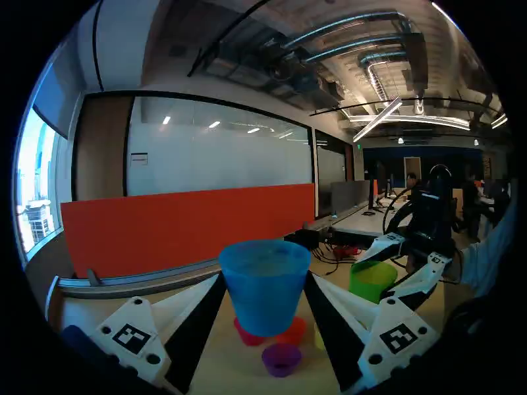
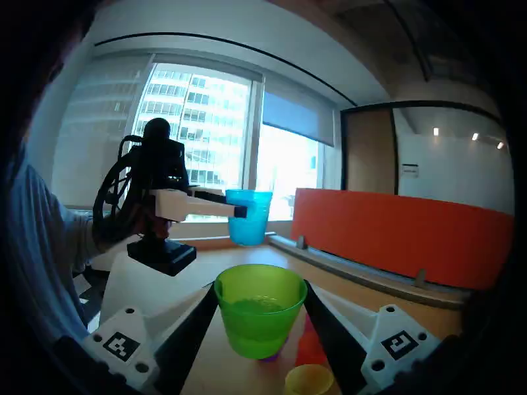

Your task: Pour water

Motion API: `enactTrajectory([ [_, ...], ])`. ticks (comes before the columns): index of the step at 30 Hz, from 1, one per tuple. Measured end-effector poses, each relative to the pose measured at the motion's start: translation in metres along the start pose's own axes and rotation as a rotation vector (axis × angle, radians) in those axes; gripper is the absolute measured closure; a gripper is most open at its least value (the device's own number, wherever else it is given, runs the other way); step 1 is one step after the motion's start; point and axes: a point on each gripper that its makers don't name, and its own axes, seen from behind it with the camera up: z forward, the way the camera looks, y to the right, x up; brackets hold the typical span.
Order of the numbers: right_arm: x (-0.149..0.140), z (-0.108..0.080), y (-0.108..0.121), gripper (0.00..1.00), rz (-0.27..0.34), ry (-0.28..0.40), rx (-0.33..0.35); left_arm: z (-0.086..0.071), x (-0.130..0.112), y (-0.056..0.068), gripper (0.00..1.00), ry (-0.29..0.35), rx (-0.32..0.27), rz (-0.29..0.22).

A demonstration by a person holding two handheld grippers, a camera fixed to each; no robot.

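Blue cup [image 1: 265, 293] is being clamped by left gripper [image 1: 265, 282], green cup [image 2: 259, 316] by right gripper [image 2: 260, 288]; both upright, nothing is being poured yet.

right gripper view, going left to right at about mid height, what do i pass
sleeve → left gripper → blue cup → orange partition. The green cup sits lower, directly below the blue cup, so it is left out of the order.
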Motion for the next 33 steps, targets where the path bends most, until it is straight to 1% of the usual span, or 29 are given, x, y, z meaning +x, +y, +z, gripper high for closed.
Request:
enactTrajectory([
  [3,-0.002,-0.006,0.004,0.08,0.004,-0.01,-0.012,-0.004,-0.014,-0.002,0.16,-0.018,0.008,-0.007],
  [10,-0.011,-0.022,0.017,0.08,0.011,-0.033,-0.043,-0.015,-0.05,-0.004,0.16,-0.072,0.028,-0.002],
  [15,-0.014,-0.034,0.026,0.08,0.02,-0.043,-0.069,-0.021,-0.07,-0.004,0.16,-0.099,0.043,0.004],
  [26,-0.024,-0.058,0.043,0.08,0.024,-0.07,-0.113,-0.034,-0.113,-0.004,0.16,-0.164,0.067,-0.008],
  [30,-0.027,-0.064,0.045,0.08,0.03,-0.077,-0.117,-0.036,-0.125,-0.003,0.16,-0.186,0.07,-0.005],
  [33,-0.031,-0.068,0.042,0.08,0.034,-0.089,-0.106,-0.037,-0.133,-0.003,0.16,-0.206,0.071,-0.006],
])
